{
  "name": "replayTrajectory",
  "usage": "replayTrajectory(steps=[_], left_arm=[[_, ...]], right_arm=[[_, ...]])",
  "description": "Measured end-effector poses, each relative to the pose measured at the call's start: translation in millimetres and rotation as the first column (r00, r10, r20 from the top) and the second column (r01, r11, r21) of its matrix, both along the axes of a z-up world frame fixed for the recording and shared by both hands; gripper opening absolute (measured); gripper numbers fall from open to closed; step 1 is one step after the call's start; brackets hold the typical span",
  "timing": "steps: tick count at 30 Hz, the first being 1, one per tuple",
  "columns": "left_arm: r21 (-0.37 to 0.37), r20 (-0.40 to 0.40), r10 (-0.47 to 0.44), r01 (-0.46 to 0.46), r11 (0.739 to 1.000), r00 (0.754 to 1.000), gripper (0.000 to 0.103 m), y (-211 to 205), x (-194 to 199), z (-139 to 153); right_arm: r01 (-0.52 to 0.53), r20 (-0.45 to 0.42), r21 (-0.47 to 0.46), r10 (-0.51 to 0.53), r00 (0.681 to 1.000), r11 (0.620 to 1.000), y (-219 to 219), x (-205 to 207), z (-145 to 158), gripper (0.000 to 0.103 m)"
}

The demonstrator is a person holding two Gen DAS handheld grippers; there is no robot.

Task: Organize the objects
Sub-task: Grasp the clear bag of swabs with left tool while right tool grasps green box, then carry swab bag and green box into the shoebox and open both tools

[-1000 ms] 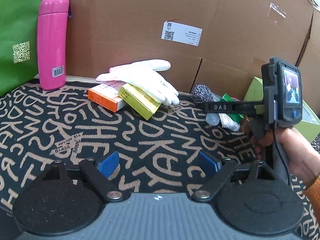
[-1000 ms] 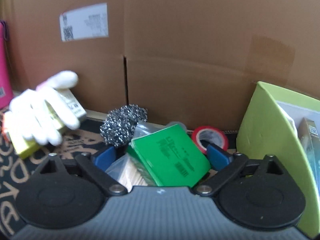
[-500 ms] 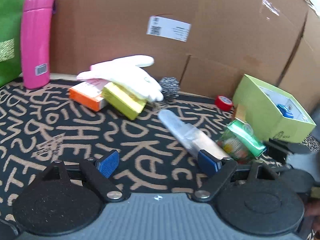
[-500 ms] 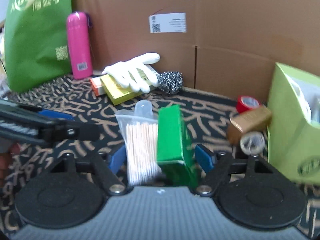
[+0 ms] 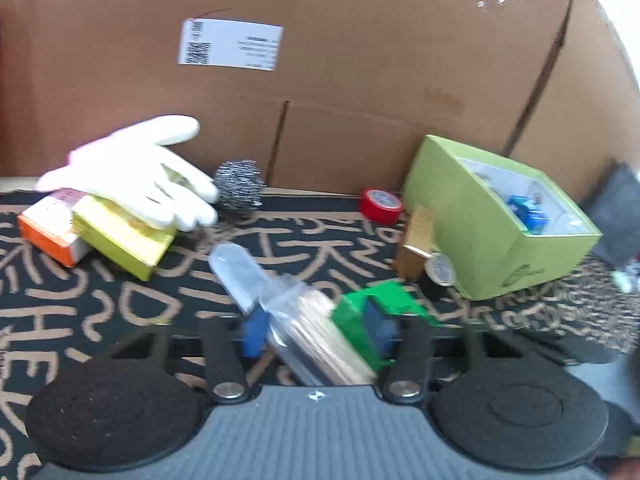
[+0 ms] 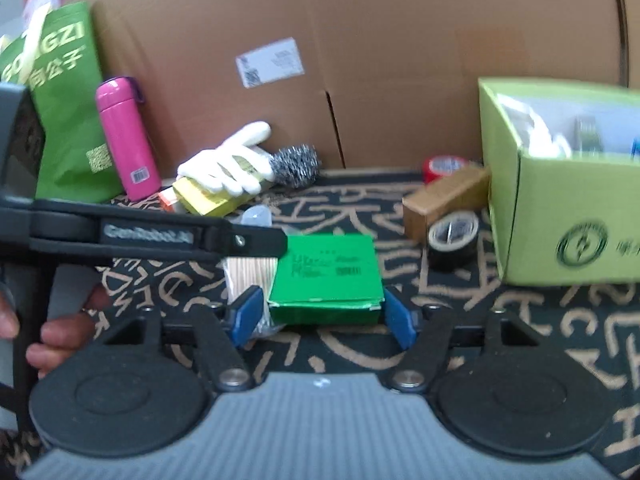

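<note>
A flat green box [image 6: 326, 274] sits between my right gripper's [image 6: 324, 314] blue pads, which press its sides; the right gripper is shut on it, with a clear bag of cotton swabs [image 6: 249, 270] at its left. In the left wrist view my left gripper [image 5: 316, 330] is closing around the swab bag [image 5: 312, 336] and the green box [image 5: 360, 316]; the view is blurred, so its grip is unclear. The left gripper's arm [image 6: 152, 236] crosses the right wrist view. An open lime-green box [image 5: 496, 220] stands at the right.
White glove [image 5: 132, 176] lies on yellow [image 5: 124, 240] and orange [image 5: 52, 228] boxes at left. Steel scourer [image 5: 240, 186], red tape [image 5: 380, 204], brown box [image 5: 416, 240], black tape roll [image 6: 454, 238], pink bottle [image 6: 126, 136], green bag [image 6: 60, 100]. Cardboard wall behind.
My right gripper pulled back with the green box and swab bag and turned the box flat. My left gripper moved right and in, and its jaws narrowed around the bag and box.
</note>
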State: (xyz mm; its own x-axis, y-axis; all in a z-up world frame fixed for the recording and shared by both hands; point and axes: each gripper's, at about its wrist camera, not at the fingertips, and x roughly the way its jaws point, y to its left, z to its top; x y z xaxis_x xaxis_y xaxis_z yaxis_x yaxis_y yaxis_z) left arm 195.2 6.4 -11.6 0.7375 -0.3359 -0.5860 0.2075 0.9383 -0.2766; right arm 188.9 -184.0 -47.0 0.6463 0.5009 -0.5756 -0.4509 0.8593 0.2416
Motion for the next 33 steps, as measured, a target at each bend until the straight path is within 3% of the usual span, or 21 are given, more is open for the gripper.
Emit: replayTrajectory(steps=[1, 4, 8, 14, 15, 17, 18, 19, 23, 25, 28, 29, 30, 31, 33], left_arm=[[0.015, -0.009, -0.015, 0.015, 1.000, 1.000, 0.017, -0.7, -2.3, 0.5], [0.028, -0.011, -0.058, 0.058, 0.998, 0.998, 0.016, 2.3, -15.8, -3.0], [-0.029, -0.051, -0.138, 0.136, 0.990, 0.989, 0.013, 14.0, -44.2, -0.4], [0.055, -0.064, -0.207, 0.211, 0.976, 0.976, 0.013, 31.3, -83.9, 6.0], [0.083, -0.068, -0.195, 0.200, 0.976, 0.978, 0.015, 31.2, -84.7, 7.9], [0.110, -0.068, -0.169, 0.176, 0.978, 0.983, 0.035, 27.4, -82.7, 8.0], [0.111, -0.085, -0.147, 0.156, 0.982, 0.986, 0.057, 23.2, -80.8, 6.2], [0.107, -0.101, -0.133, 0.144, 0.984, 0.986, 0.065, 19.3, -79.4, 4.4], [0.105, -0.104, -0.157, 0.168, 0.980, 0.982, 0.062, 6.3, -83.2, -3.0], [0.136, -0.097, -0.170, 0.182, 0.974, 0.981, 0.042, 1.1, -87.1, -5.7], [0.164, -0.081, -0.167, 0.178, 0.970, 0.983, 0.042, -4.1, -90.4, -4.4], [0.167, -0.069, -0.159, 0.169, 0.971, 0.985, 0.045, -5.3, -91.5, -4.2], [0.175, -0.066, -0.150, 0.160, 0.972, 0.986, 0.058, -6.8, -92.3, -5.1], [0.185, -0.069, -0.147, 0.157, 0.970, 0.987, 0.061, -8.6, -92.6, -6.6], [0.189, -0.058, -0.151, 0.159, 0.969, 0.987, 0.057, -10.5, -93.8, -8.6]], right_arm=[[0.005, 0.001, 0.001, -0.005, 1.000, 1.000, -1.9, -1.6, -0.8, 0.060], [-0.012, 0.030, -0.047, 0.013, 0.999, 0.999, -4.2, -17.4, 1.0, 0.060], [-0.037, 0.045, -0.143, 0.044, 0.998, 0.989, -9.6, -50.4, 6.3, 0.060], [-0.084, 0.027, -0.246, 0.094, 0.995, 0.965, -25.2, -97.9, 13.4, 0.062], [-0.090, 0.025, -0.245, 0.099, 0.995, 0.965, -27.7, -102.4, 13.8, 0.062], [-0.078, 0.034, -0.239, 0.088, 0.996, 0.968, -29.3, -107.4, 15.4, 0.065], [-0.067, 0.041, -0.235, 0.079, 0.996, 0.970, -29.1, -108.8, 16.2, 0.068], [-0.053, 0.051, -0.228, 0.067, 0.996, 0.972, -29.1, -109.6, 17.1, 0.070], [-0.009, 0.076, -0.221, 0.026, 0.997, 0.975, -28.6, -111.5, 18.2, 0.077], [-0.007, 0.070, -0.225, 0.023, 0.997, 0.974, -28.6, -111.0, 16.8, 0.077], [-0.001, 0.059, -0.225, 0.015, 0.998, 0.974, -29.1, -106.9, 13.3, 0.077], [0.004, 0.054, -0.219, 0.008, 0.998, 0.976, -30.1, -105.5, 12.3, 0.077], [0.007, 0.048, -0.209, 0.003, 0.999, 0.978, -31.2, -103.9, 11.6, 0.077], [0.010, 0.045, -0.200, -0.001, 0.999, 0.980, -31.2, -102.7, 11.0, 0.077], [0.018, 0.050, -0.194, -0.008, 0.999, 0.981, -28.8, -101.4, 9.6, 0.077]])
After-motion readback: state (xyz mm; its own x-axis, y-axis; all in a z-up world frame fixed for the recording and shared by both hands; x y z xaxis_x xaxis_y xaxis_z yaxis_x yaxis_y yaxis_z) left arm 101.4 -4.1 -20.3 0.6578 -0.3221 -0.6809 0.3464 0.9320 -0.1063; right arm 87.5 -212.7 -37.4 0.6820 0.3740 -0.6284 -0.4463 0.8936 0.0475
